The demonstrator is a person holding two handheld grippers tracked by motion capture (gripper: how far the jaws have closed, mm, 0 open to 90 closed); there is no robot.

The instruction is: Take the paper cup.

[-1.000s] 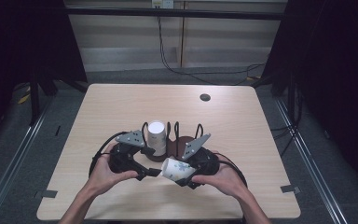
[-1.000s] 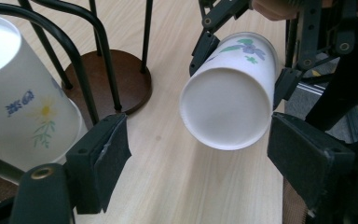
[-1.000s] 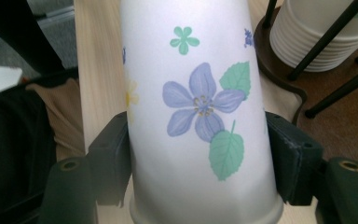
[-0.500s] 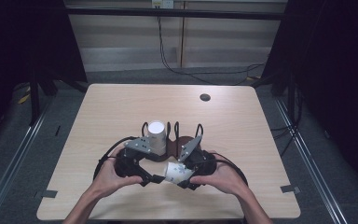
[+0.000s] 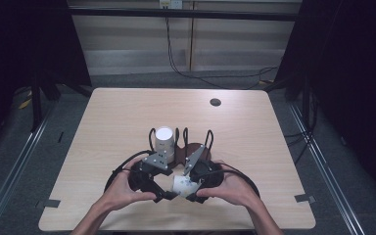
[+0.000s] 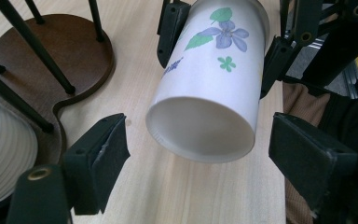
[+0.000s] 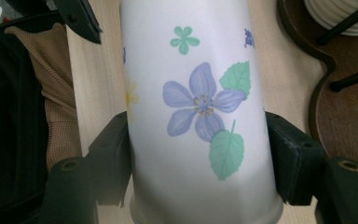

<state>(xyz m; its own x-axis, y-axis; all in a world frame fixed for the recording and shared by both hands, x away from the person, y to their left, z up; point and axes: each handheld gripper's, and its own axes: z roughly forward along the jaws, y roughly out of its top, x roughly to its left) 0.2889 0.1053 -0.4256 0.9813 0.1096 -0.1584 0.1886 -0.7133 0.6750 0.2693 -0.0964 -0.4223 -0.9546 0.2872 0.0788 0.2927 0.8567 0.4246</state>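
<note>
Right claw [image 7: 200, 154] clamps flowered cup [image 7: 200, 107]; left claw [image 6: 198, 154] open around its base, handover pending; rack [image 5: 196, 147] placement left.

Lab; black curtains [image 5: 352, 73] enclose a lone table [image 5: 127, 112].

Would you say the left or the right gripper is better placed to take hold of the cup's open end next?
Left: the left gripper has open jaws either side of the floral paper cup rim; the right gripper already clamps its body.

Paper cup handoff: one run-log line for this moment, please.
right gripper: shut on paper cup | left gripper: open, jaws flanking cup's bottom end | cup stack: in rack
</note>
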